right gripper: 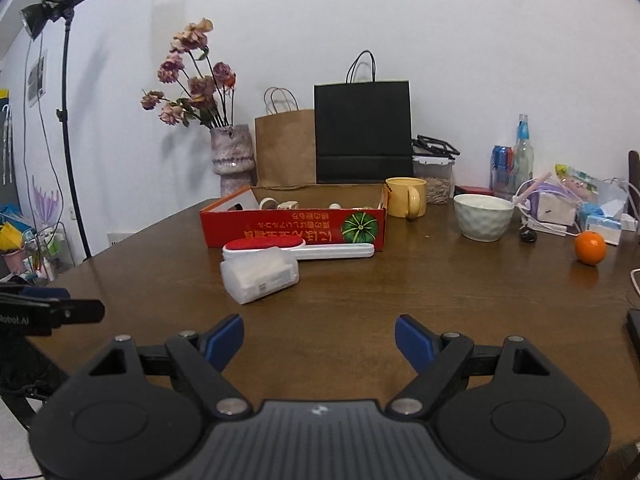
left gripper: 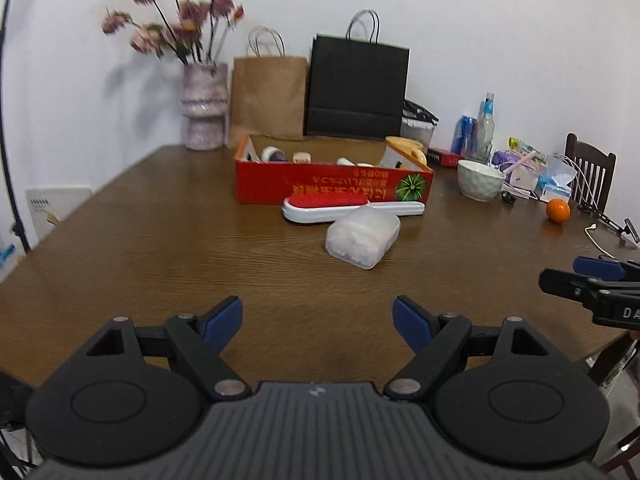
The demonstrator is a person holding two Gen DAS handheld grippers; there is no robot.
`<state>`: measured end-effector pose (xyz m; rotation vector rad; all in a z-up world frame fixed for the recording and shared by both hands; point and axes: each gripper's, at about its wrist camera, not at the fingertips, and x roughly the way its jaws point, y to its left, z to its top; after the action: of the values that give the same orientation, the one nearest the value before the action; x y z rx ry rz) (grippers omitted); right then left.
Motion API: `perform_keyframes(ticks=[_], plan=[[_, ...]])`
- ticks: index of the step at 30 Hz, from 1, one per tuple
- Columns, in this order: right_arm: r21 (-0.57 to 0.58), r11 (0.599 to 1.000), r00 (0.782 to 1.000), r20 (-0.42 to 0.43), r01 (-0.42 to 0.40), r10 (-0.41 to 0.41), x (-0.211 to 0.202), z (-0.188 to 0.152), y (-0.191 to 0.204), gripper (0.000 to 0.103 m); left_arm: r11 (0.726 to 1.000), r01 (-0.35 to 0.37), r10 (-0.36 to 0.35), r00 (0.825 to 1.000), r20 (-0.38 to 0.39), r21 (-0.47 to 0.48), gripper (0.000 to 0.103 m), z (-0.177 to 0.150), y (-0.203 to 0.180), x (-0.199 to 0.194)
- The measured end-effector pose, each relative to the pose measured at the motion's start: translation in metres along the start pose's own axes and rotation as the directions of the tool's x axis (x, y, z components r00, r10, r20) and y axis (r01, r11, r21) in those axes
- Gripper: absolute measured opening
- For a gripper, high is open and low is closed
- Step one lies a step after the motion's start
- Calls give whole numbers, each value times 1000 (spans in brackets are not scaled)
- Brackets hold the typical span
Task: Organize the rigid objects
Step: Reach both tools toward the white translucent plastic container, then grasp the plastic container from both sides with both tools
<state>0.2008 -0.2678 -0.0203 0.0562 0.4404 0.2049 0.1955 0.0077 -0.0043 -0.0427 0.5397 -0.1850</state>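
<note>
Some bits already in red box (left gripper: 332, 182) at 12; lint brush (left gripper: 344, 206) & clear tub (left gripper: 362, 236) still out; left gripper (left gripper: 318, 320) & right gripper (right gripper: 319, 340) fingers apart, empty

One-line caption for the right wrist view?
Open right gripper faces a clear plastic container and red-topped brush before the red box.

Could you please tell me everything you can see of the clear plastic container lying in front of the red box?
The container is a translucent, frosted plastic tub, rounded at the corners, lying on its side on the table. Something white fills it and a small label shows on one end. It lies just in front of the lint brush, seemingly touching it. No tool touches it.
</note>
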Motion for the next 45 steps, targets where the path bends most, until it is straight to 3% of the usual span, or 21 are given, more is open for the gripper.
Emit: perform_keyframes(ticks=[13,19,23,26,31,32,34,37,40,42,43,45], plan=[[-29,996,994,-70,-88,85,112,46,-20,79,996,91,-93,992,-86,-24,84,50,-12,111],[-18,991,985,-114,-133,130,158,57,-23,72,994,99,-94,991,-96,46,84,64,-16,149],[45,977,971,-118,-206,210,184,64,-25,68,992,122,-123,985,-124,-16,82,65,-8,165],[83,964,955,-139,-252,261,210,69,-22,61,985,151,-160,979,-123,-80,69,62,2,172],[188,924,915,-172,-332,364,233,68,-16,31,986,104,-115,990,-78,-133,59,65,21,178],[201,914,905,-176,-353,388,232,68,-14,20,985,87,-100,992,-79,-152,59,66,26,179],[201,913,902,-180,-356,391,229,65,-7,19,982,68,-82,994,-75,-176,47,69,32,180],[269,896,897,-171,-354,406,234,63,-10,23,965,144,-166,983,-84,-220,45,75,37,186],[350,859,879,-163,-373,448,247,60,-18,30,946,187,-218,971,-94,-264,41,74,36,198],[385,843,876,-150,-376,458,252,57,-20,33,944,169,-202,975,-89,-284,39,74,34,200],[392,844,881,-144,-367,450,252,56,-19,31,949,152,-181,980,-82,-277,33,75,31,198],[376,859,896,-136,-348,422,244,57,-16,21,956,126,-147,987,-61,-266,27,72,27,190]])
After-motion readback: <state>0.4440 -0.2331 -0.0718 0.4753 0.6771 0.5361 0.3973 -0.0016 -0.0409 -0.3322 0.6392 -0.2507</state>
